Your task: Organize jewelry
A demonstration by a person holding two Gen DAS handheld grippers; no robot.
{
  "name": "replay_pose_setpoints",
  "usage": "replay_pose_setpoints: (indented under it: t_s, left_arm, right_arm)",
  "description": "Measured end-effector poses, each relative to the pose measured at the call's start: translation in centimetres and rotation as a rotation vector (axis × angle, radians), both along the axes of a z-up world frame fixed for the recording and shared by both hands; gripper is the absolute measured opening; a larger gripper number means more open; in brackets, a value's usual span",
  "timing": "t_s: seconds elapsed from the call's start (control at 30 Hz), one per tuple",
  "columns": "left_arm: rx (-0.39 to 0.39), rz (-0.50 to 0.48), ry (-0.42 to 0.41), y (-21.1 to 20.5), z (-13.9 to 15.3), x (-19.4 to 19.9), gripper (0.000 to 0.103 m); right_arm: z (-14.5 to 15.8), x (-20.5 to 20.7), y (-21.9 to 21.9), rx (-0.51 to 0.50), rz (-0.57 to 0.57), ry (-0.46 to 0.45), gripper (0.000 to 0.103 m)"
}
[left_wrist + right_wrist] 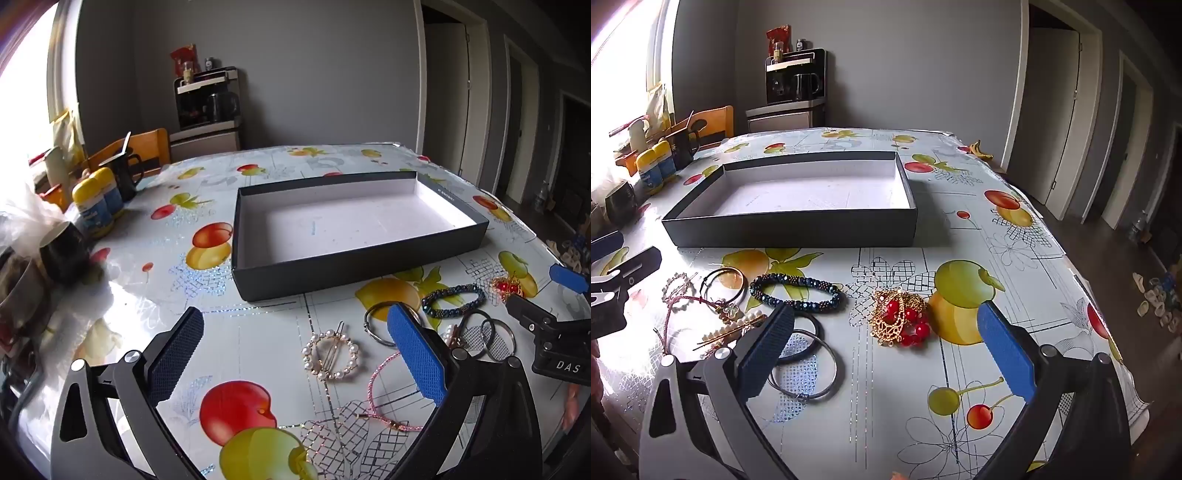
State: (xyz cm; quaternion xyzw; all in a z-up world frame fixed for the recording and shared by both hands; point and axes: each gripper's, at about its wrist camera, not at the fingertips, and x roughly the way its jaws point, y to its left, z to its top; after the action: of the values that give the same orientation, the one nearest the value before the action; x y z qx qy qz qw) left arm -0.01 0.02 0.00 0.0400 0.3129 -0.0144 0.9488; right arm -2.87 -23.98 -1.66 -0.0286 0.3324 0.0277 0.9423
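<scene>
An empty dark box (354,273) (790,230) with a white inside lies on the fruit-print tablecloth. In front of it lies jewelry: a round pearl hair clip (334,356), a pink cord bracelet (380,402), a dark beaded bracelet (453,300) (798,293), metal rings (373,325) (805,363), and a gold and red bead piece (509,287) (899,321). My left gripper (295,343) is open above the pearl clip. My right gripper (886,332) is open above the gold and red piece; it also shows in the left wrist view (539,295).
Mugs (64,251), yellow-capped bottles (94,208) and a black pitcher (123,177) crowd the table's left side. A wooden chair (144,146) stands behind. A banana (979,149) lies at the far right corner. The table edge (1082,273) drops off at right.
</scene>
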Motion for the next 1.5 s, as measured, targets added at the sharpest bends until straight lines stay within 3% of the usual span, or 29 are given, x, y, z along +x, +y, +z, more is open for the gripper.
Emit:
replay_pose_setpoints:
  t_s: [1.5]
  left_arm:
    - [0.007, 0.004, 0.002, -0.12, -0.06, -0.26, 0.101]
  right_arm:
    - [-0.3, 0.15, -0.13, 0.004, -0.001, 0.011, 0.098]
